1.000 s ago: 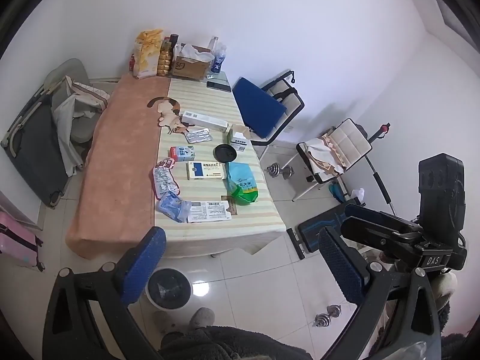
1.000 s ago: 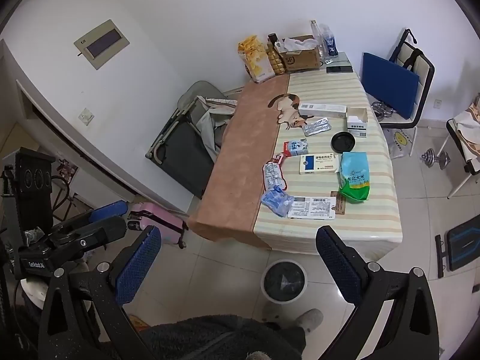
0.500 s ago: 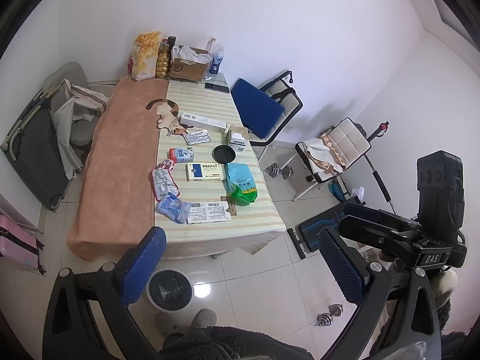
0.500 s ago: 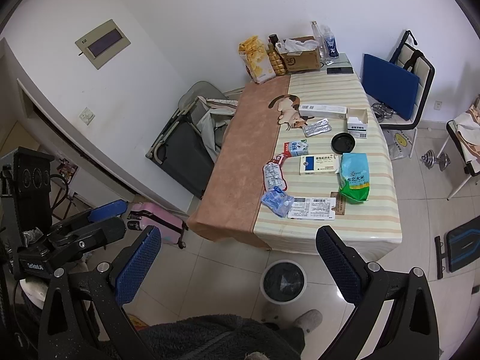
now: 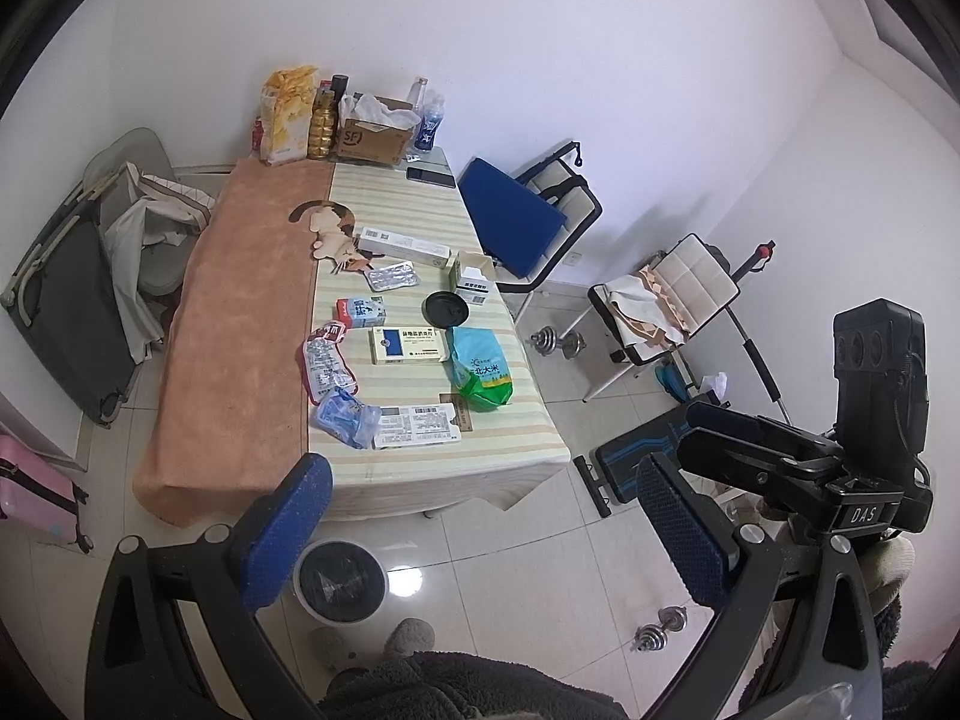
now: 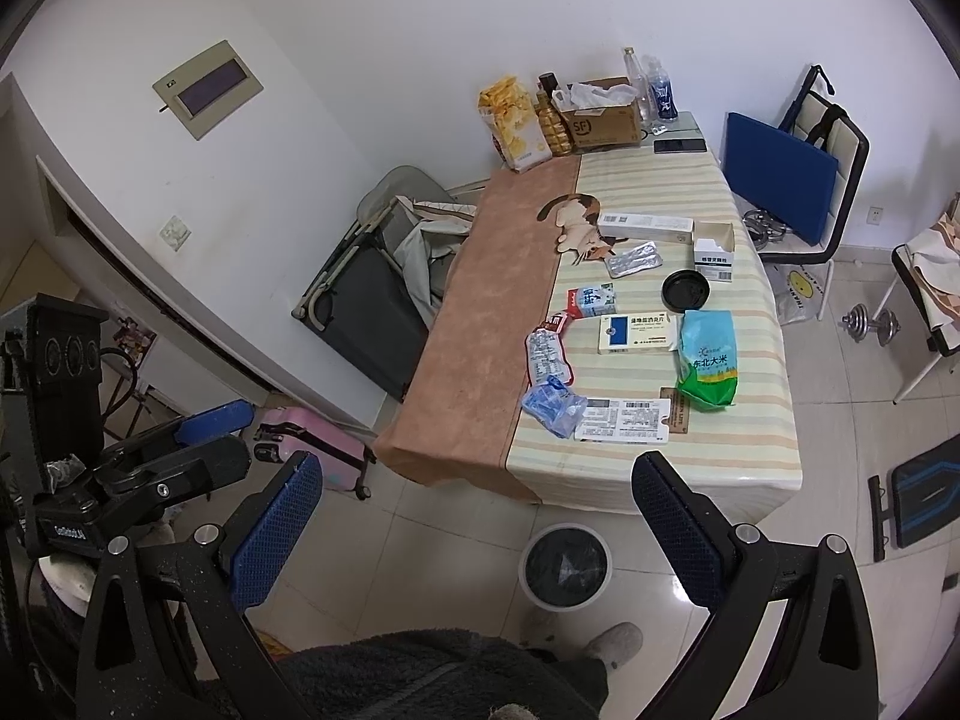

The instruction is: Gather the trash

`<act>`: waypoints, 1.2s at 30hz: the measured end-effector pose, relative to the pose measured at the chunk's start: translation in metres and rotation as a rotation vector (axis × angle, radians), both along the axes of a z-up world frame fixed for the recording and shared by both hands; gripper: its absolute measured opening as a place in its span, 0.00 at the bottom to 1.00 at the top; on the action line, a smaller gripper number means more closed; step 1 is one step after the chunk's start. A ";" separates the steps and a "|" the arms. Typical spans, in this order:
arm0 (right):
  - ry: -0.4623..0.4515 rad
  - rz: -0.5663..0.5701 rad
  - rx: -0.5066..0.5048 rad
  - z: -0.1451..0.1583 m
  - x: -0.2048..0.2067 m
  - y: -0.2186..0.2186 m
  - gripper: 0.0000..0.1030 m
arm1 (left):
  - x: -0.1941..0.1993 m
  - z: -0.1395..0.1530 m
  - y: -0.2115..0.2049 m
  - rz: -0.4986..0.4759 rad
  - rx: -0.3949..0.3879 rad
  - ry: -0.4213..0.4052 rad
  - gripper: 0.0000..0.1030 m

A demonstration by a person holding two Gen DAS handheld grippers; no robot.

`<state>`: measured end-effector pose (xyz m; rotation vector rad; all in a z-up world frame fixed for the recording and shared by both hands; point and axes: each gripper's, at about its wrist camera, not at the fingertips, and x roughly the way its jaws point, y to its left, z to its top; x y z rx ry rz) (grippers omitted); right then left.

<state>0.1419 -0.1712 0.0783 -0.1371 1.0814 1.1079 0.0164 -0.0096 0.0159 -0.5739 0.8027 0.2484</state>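
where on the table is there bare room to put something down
The whole tan cloth half is bare, from the snack bag down to the near edge. The striped cloth is free between the phone and the long white box. From that box to the flat printed pack it is crowded.

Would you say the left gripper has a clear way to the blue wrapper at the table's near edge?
Probably yes: the left gripper is open, and nothing stands between it and the blue wrapper.

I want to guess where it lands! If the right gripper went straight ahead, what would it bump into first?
Probably the near edge of the striped-cloth table, close to the white printed paper sheet. The open right gripper holds nothing, and depth is hard to judge.
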 end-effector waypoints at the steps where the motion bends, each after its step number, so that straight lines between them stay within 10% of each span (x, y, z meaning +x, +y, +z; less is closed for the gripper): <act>1: -0.001 0.000 0.000 0.000 0.000 0.000 1.00 | 0.000 0.000 0.000 0.000 -0.001 0.000 1.00; 36: -0.011 0.008 0.003 0.003 -0.003 0.002 1.00 | 0.003 0.007 -0.003 -0.008 0.001 -0.006 1.00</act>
